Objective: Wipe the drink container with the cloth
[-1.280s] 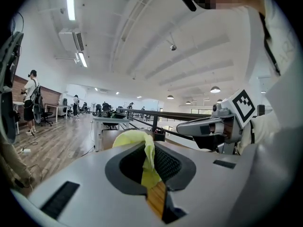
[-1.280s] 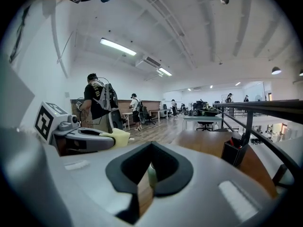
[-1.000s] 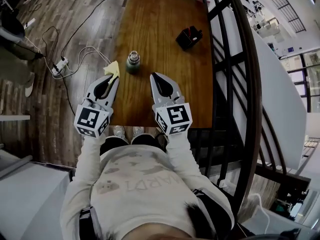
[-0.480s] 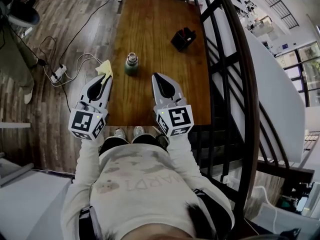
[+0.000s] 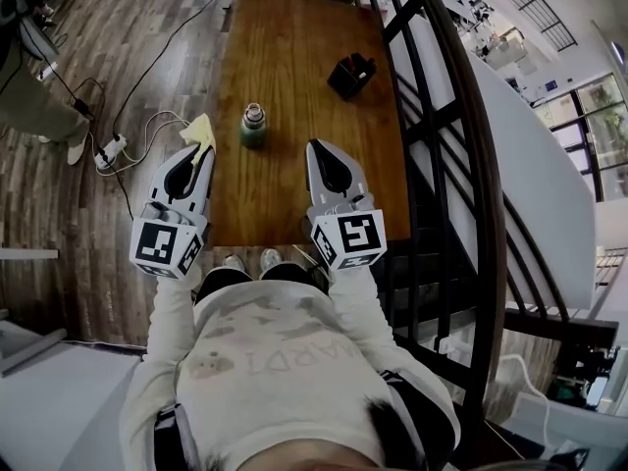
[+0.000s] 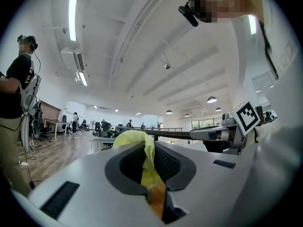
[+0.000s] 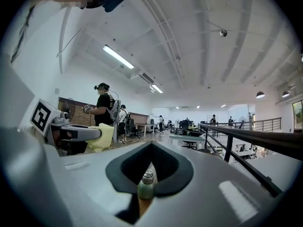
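Note:
A small green drink bottle [image 5: 253, 126] with a metal cap stands upright on the wooden table [image 5: 294, 37], near its left edge. My left gripper [image 5: 200, 149] is shut on a yellow cloth [image 5: 201, 130], which sticks out past its tips, left of the bottle and apart from it. In the left gripper view the cloth [image 6: 137, 143] hangs between the jaws. My right gripper [image 5: 314, 147] hovers over the table, to the near right of the bottle, shut with nothing in it. Its own view shows the bottle [image 7: 146, 186] ahead through the jaw hollow, and the cloth [image 7: 100, 138] at left.
A black holder [image 5: 351, 75] with pens stands far right on the table. A dark metal railing [image 5: 442, 126] runs along the table's right side. Cables and a power strip [image 5: 110, 148] lie on the wood floor to the left. A person [image 7: 102, 110] stands further off.
My left gripper has drifted a little left with the cloth, widening the gap to the bottle. The right gripper has hardly moved. The bottle stays put.

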`<state>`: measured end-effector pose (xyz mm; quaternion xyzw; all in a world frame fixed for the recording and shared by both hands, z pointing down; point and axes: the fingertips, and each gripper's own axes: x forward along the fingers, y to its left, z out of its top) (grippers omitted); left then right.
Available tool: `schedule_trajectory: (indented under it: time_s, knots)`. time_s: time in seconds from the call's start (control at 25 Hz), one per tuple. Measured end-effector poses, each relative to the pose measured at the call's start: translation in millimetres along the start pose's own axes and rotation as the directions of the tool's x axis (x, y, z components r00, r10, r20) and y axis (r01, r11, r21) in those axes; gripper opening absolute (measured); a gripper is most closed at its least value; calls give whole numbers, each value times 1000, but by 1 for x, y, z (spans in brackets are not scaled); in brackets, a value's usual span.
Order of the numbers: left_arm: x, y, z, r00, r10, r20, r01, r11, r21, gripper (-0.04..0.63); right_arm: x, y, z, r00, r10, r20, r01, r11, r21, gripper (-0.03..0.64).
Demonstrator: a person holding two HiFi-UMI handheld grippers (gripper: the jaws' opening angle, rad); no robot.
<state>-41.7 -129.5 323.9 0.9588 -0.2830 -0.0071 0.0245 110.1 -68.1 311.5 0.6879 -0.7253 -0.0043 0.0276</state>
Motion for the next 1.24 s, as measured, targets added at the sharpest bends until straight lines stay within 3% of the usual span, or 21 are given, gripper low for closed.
schedule_trajectory:
  time_s: [1.24]
  knots:
    - [10,-8,12,999,-41,36,42,999,-31,31,-6,-4,9,1000,-12,26,12,1000,7,11]
